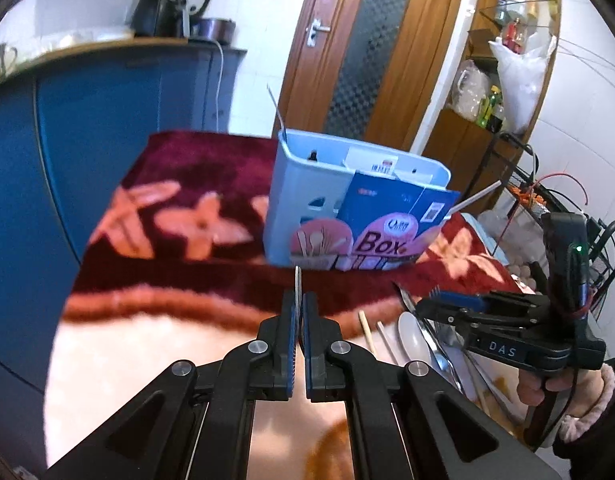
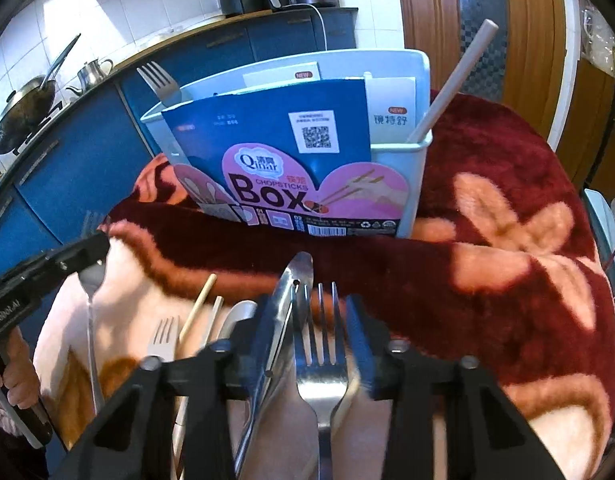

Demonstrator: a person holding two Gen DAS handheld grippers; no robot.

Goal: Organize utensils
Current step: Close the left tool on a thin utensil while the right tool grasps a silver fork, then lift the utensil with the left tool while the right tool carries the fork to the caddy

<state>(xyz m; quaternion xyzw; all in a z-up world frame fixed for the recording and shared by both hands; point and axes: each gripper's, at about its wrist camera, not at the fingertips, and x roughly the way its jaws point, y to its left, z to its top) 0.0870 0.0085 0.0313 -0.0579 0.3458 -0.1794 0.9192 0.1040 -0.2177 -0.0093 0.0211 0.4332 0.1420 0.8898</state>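
Steel: a thin utensil (image 1: 298,280) is pinched edge-on in the left hand-held gripper (image 1: 299,312), whose jaws are closed on it at lower centre of the left wrist view; in the right wrist view the same piece reads as a spoon hanging bowl-down at left.
Right hand-held gripper (image 2: 319,320): its jaws stand on either side of a fork (image 2: 321,360) at lower centre; whether the pads press on it cannot be told. Tongs (image 2: 281,320) lie against the left finger.
Box: the pale blue chopsticks box (image 1: 299,184) stands upright on the blanket (image 2: 507,240), upper centre in both views, with its printed card sleeve on the front.
Already stowed: a fork (image 2: 157,80) at the box's upper left corner, a pale handle (image 2: 455,80) leaning out at upper right.
Loose pile: chopsticks (image 2: 199,304), another fork (image 2: 163,338) and a white spoon (image 1: 413,338) lie together at lower left of the right wrist view.
Step judged: the spoon is to be carried to the box, the fork picked next.
Doing it well: the fork should be gripped alone, clear of the tongs; the spoon is best lowered handle-first into a free compartment.
Edges: the box rim and card sleeve are to be cleared from above.
Open room: bare blanket lies left of the box; the two grippers are close at the pile.
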